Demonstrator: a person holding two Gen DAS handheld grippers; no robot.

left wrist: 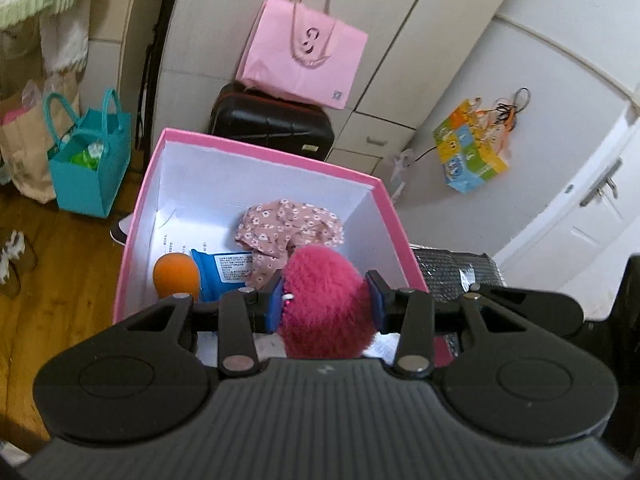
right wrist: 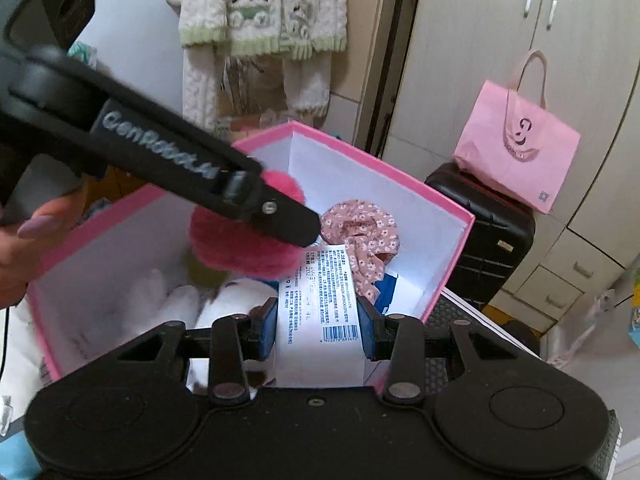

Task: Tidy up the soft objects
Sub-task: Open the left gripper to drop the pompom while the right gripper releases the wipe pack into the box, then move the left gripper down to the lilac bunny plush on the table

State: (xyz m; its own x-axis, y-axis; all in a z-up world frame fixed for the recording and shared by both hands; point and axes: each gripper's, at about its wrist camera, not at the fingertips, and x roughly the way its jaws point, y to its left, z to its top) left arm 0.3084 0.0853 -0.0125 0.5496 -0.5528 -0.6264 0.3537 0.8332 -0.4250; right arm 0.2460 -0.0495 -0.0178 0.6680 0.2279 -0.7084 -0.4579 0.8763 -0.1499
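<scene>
Both clamped for dropping: left gripper (left wrist: 326, 306) pinching magenta pompom (left wrist: 326, 300), right gripper (right wrist: 317, 330) gripping labelled packet (right wrist: 320, 312), poised over pink box (left wrist: 256, 152).

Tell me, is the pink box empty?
No, the pink box already holds a flowered cloth, an orange ball and a blue packet.
</scene>
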